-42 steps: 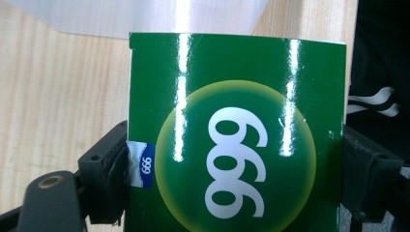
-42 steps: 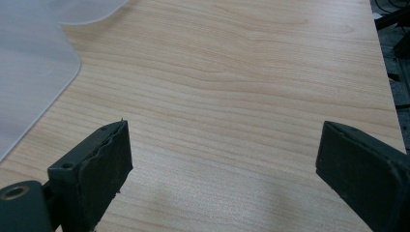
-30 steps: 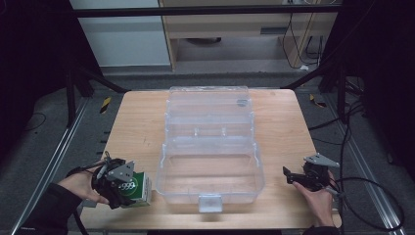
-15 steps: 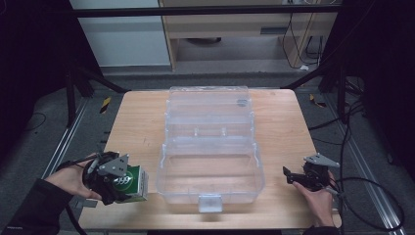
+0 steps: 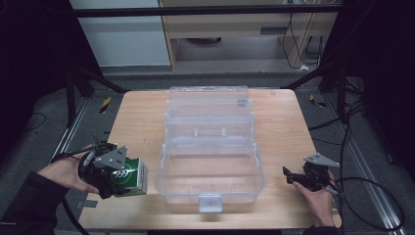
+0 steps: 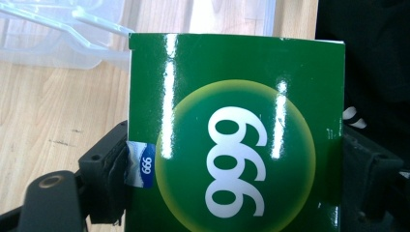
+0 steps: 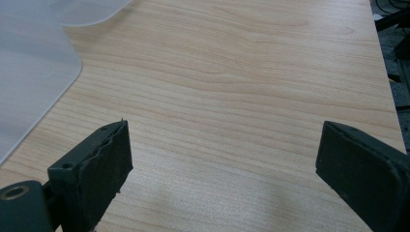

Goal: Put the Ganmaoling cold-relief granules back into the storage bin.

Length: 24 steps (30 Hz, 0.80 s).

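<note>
My left gripper (image 5: 122,174) has its fingers (image 6: 109,169) clamped on the green box (image 6: 237,135), which sits just left of the clear plastic case (image 5: 210,161), at its near corner. My right gripper (image 5: 293,176) waits right of the case, over the bench (image 7: 241,87), fingers (image 7: 104,164) spread wide with nothing between them. The case lies open.
</note>
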Available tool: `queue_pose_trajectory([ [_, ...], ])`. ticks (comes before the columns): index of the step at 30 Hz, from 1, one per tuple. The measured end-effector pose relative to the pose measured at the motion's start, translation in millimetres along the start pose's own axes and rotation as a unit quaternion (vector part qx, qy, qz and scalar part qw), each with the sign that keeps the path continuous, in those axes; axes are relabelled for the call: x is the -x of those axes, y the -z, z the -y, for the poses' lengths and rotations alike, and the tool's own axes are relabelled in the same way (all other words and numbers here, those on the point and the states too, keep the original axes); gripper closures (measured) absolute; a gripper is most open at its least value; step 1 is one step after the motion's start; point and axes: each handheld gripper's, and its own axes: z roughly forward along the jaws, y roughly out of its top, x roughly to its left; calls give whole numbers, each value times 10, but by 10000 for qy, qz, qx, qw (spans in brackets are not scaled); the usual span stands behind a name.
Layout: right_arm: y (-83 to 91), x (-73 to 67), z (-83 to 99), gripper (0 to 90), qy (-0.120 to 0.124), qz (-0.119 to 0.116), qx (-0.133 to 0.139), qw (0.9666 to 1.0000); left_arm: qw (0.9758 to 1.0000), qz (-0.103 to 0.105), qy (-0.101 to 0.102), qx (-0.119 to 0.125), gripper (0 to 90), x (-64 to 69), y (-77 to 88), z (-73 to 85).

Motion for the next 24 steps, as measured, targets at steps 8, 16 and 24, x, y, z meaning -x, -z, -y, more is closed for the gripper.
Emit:
queue_pose_trajectory([
  [8,-9,2,2,61,35,11,10,10000,10000,11,-61,-39,149,-44,15,-103],
  [16,-10,2,3,61,21,1,2,10000,9999,54,-79,-36,149,-108,30,-239],
  [24,-10,5,3,61,23,3,2,10000,9998,80,-168,14,150,-150,-2,-400],
])
